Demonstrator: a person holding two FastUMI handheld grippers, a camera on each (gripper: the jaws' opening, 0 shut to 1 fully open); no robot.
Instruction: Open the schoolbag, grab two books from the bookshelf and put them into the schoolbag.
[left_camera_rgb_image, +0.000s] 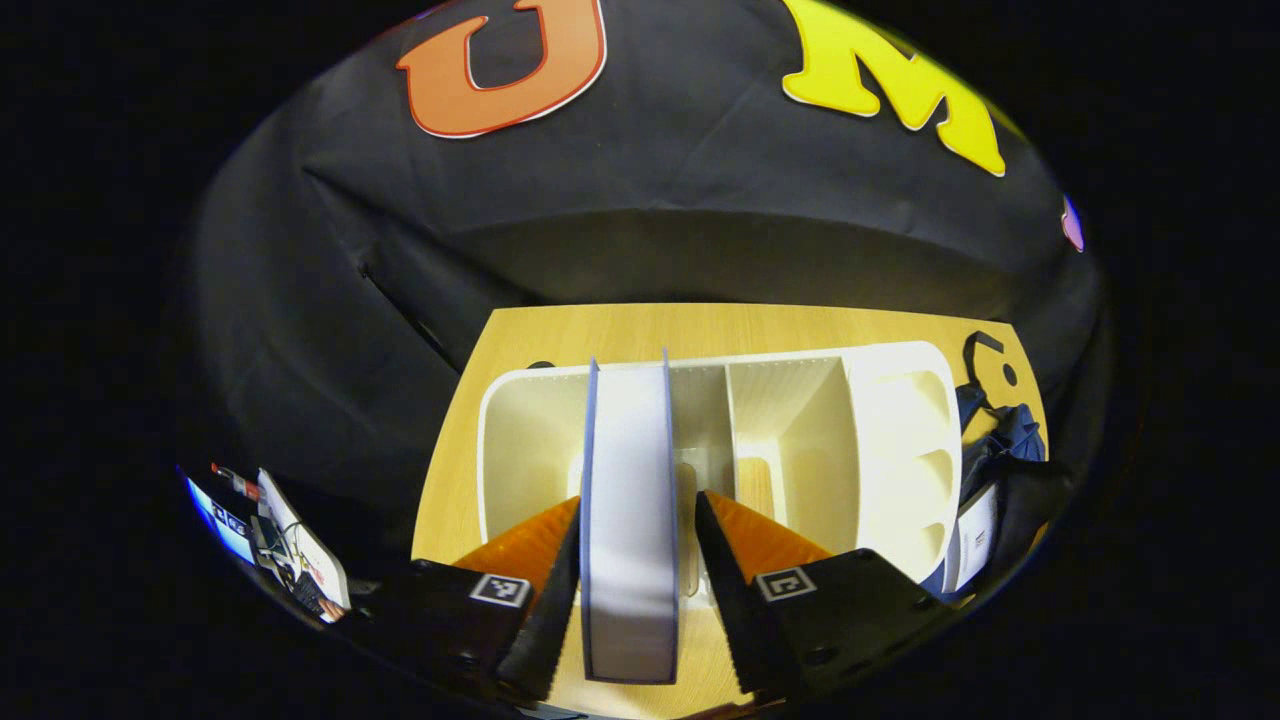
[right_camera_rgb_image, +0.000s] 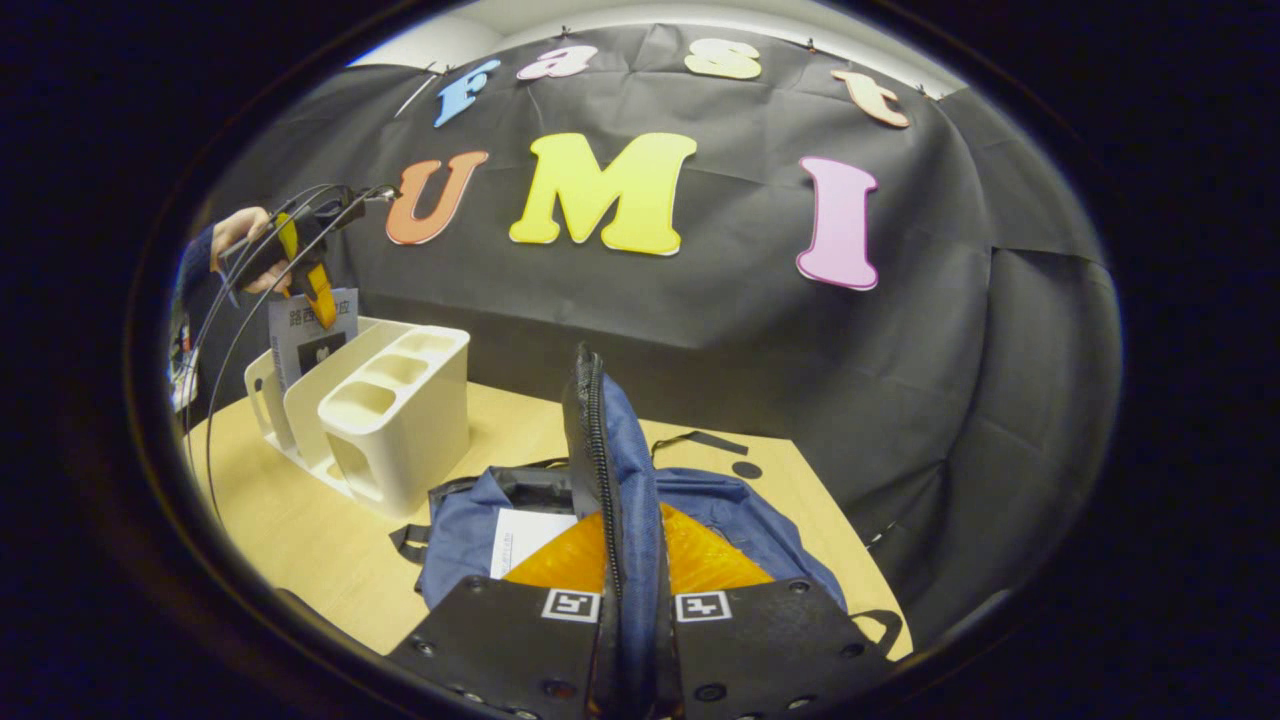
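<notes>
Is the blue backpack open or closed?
Open: the right claw holds up the blue fabric schoolbag's zipped flap, and a white paper shows inside.

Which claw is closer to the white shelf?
Left. The left claw holds a book right above the shelf. The right claw is off to the side, pinching the bag flap.

My left gripper (left_camera_rgb_image: 635, 560) had black housings with square coded markers and screws; so did my right gripper (right_camera_rgb_image: 635, 640). Thin dark cables arced from my hand (right_camera_rgb_image: 240, 250), dark-sleeved.
</notes>
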